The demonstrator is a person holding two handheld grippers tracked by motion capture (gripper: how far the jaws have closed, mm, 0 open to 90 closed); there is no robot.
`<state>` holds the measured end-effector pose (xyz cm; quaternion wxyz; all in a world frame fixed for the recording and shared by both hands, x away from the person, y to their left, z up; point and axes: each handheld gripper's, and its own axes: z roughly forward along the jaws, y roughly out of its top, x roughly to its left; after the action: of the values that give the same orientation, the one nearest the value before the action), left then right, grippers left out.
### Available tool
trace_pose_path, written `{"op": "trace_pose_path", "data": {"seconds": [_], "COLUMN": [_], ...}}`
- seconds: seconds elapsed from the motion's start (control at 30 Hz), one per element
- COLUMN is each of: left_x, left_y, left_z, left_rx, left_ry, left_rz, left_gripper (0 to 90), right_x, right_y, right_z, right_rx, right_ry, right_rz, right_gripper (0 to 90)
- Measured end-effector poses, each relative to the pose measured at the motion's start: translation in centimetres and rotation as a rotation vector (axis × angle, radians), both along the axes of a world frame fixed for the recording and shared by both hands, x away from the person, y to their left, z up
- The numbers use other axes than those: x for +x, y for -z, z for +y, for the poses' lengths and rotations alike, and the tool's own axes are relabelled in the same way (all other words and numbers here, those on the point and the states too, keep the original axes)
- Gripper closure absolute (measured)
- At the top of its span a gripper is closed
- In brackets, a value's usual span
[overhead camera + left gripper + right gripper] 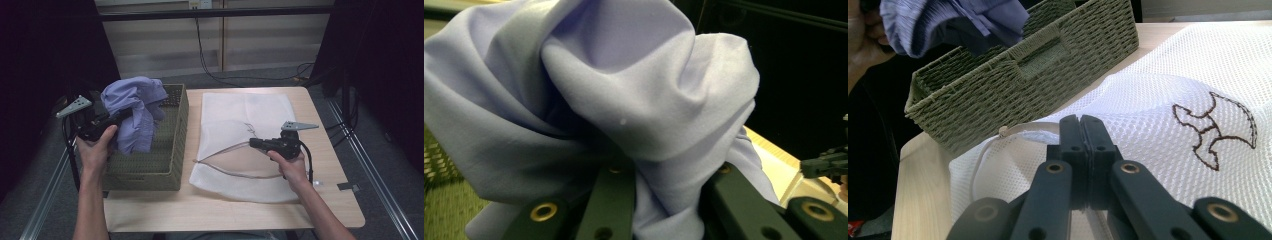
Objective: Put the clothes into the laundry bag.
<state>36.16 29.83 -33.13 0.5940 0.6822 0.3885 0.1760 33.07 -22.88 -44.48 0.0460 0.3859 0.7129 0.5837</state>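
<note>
Right claw (1082, 131) pinching white mesh bag (1168, 105) edge on bench (235, 207); left claw (669, 195) clamped on lilac cloth (614, 85) above woven basket (172, 150).

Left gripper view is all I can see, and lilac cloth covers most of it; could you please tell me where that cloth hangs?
Observer: The lilac cloth, clamped in the left gripper, hangs over the green woven basket.
Operator: Thank you. What is the right gripper doing?
Observer: The right gripper is shut on the rim of the white mesh bag.
Operator: Is the bag's mouth open?
Observer: Yes, it gapes towards the basket.
</note>
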Motion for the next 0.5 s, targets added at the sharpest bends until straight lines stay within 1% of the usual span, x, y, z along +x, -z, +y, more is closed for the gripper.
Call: {"op": "trace_pose_path", "data": {"seconds": [0.1,0.13,0.17,0.27,0.3,0.33,0.43,0.5], "left_x": [-0.4,-0.6,-0.7,-1.2,-1.3,-1.5,-2.1,-2.4], "left_y": [-0.6,-0.8,-1.1,-1.6,-1.7,-1.8,-2.3,-2.6], "left_z": [-0.1,-0.2,-0.1,-0.1,-0.1,-0.1,0.0,0.1], "left_rx": [0.005,-0.003,0.006,-0.002,-0.005,-0.015,-0.007,-0.017], "left_ry": [0.003,-0.001,0.001,0.0,0.007,0.002,0.001,0.01], "left_rz": [-0.025,-0.034,-0.039,-0.057,-0.064,-0.07,-0.078,-0.093], "left_gripper": [81.6,81.7,81.6,81.6,81.6,81.6,81.6,81.6], "right_x": [0.0,0.0,0.0,0.0,-0.1,-0.1,-0.1,-0.1], "right_y": [0.0,0.0,0.0,0.0,0.0,0.0,0.0,0.0], "right_z": [0.0,0.0,0.0,0.0,0.0,0.0,0.0,0.0], "right_rx": [0.001,-0.002,-0.002,-0.004,-0.007,-0.009,-0.009,-0.004], "right_ry": [-0.003,-0.004,-0.006,-0.009,-0.008,-0.007,-0.007,-0.008], "right_rz": [-0.002,0.001,0.001,0.001,0.003,0.002,0.0,0.001], "right_gripper": [89.6,89.6,89.6,89.6,89.6,89.6,89.6,89.6]}}
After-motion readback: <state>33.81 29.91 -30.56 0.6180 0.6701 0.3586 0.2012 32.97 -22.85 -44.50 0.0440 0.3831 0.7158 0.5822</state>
